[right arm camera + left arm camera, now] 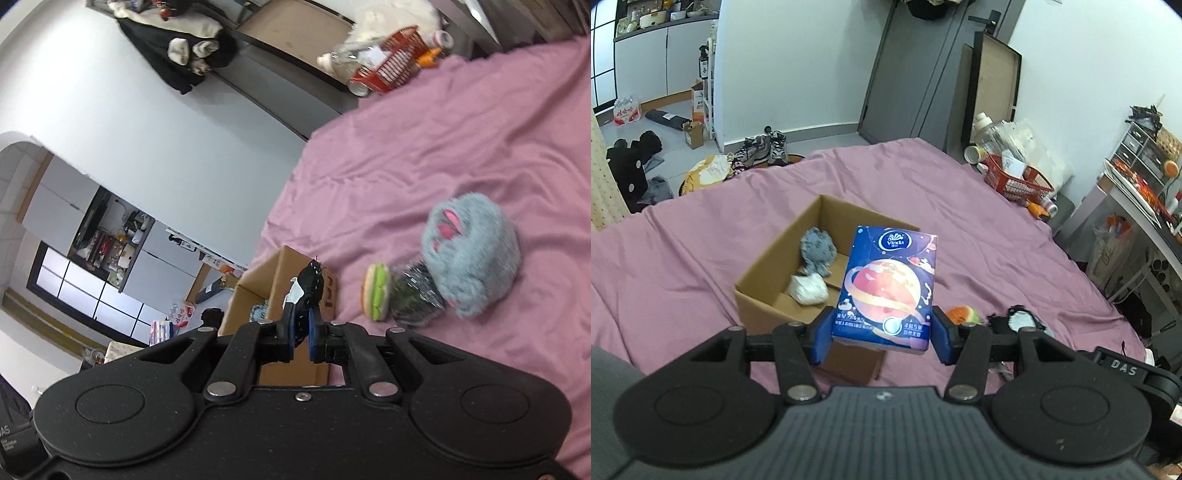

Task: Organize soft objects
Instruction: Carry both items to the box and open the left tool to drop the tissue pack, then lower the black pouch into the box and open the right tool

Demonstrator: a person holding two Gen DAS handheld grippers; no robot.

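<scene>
Pink bedsheet (701,236), both grippers loaded above it.
Your left gripper (882,334) clamps only the bottom of the blue planet-print tissue pack (888,284) near the open brown cardboard box (764,291); it may pivot out. Your right gripper (302,328) pinches the small black-and-white fabric piece (308,286) thinly; it could slip.

White walls (798,74), a grey door (905,66), cluttered floor (665,147).

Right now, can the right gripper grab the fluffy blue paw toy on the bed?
Probably not yet. The right gripper is shut on a small black and white toy, so it has no free grip. Nothing blocks the path to the blue paw toy, which lies in the open on the pink sheet.
</scene>
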